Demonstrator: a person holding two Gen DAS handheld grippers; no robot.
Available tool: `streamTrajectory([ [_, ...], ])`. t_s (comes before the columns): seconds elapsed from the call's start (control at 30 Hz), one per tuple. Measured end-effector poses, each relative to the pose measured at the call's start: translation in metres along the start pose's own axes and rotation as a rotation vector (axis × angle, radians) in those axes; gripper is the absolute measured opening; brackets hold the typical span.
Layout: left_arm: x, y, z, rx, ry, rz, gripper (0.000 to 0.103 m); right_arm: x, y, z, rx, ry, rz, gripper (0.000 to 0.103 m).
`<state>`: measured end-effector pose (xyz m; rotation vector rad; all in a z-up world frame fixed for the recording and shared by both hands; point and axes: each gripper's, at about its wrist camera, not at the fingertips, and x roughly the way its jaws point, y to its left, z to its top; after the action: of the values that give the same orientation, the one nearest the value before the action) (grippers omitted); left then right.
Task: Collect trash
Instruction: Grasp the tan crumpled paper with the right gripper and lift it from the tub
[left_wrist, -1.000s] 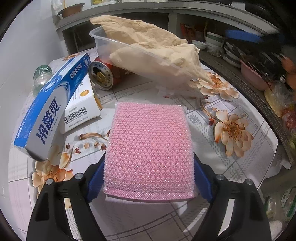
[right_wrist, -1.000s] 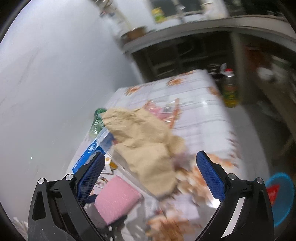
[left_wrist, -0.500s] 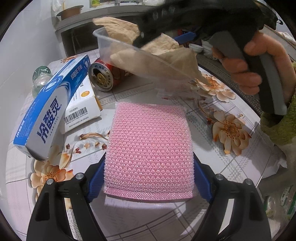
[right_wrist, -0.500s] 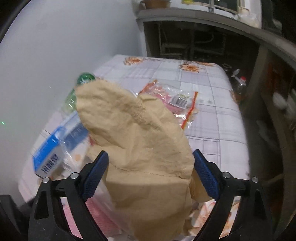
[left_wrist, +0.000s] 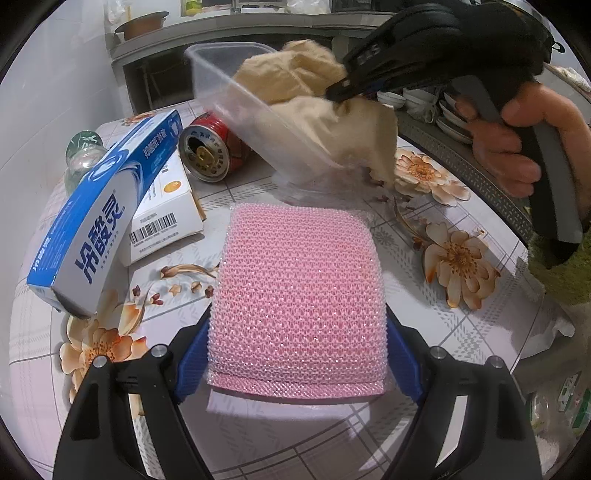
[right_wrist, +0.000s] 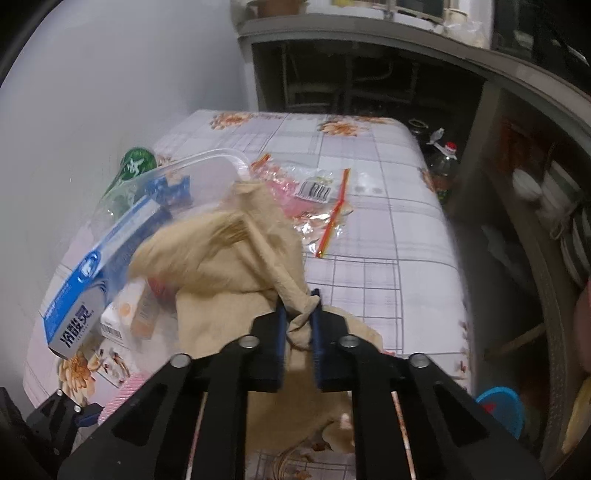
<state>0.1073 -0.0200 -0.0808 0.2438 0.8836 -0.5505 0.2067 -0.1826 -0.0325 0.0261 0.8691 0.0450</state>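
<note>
My right gripper (right_wrist: 298, 314) is clamped on a bunched fold of the crumpled tan paper bag (right_wrist: 236, 258); its blue pads (right_wrist: 281, 325) squeeze the paper from both sides, with almost no gap between them; in the left wrist view I see the same gripper (left_wrist: 338, 96) coming in from the upper right, its tips buried in the paper bag (left_wrist: 317, 110), with the operator's hand (left_wrist: 517, 147) around the handle. The bag lies half inside a clear plastic container (left_wrist: 236, 92) that is tipped on its side, mouth toward the right; part of the bag spills over the rim onto the tablecloth (left_wrist: 480, 332), which has a grid and orange flower print.

My left gripper (left_wrist: 295, 362) holds a pink mesh scouring pad (left_wrist: 299, 288); the blue pads (left_wrist: 194, 365) press against its left and right edges near the closer end; the pad rests flat on the cloth, just in front of the container.

To the left lies a blue and white toothpaste box (left_wrist: 99, 221), leaning on a white carton with a barcode (left_wrist: 166, 218); behind them a red can (left_wrist: 210, 151) lies on its side, open end toward me; a green-capped glass bottle (left_wrist: 83, 155) lies near the wall. Beyond the container, in the right wrist view, an empty transparent zip bag (right_wrist: 321, 195) lies flat on the cloth.
</note>
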Motion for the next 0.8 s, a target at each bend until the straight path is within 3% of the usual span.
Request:
streamTrajectory([
  [0.2, 0.000, 0.000, 0.000, -0.003, -0.001, 0.000, 0.080, -0.027, -0.011, -0.002, 0.070, -0.060, 0.042, 0.005],
  [0.4, 0.000, 0.001, 0.001, -0.006, 0.000, -0.001, 0.080, -0.031, -0.022, -0.005, 0.164, -0.039, 0.249, 0.005],
  [0.8, -0.007, 0.010, 0.000, -0.051, -0.025, -0.026, 0.079, -0.072, -0.038, -0.003, 0.222, -0.167, 0.290, 0.004],
])
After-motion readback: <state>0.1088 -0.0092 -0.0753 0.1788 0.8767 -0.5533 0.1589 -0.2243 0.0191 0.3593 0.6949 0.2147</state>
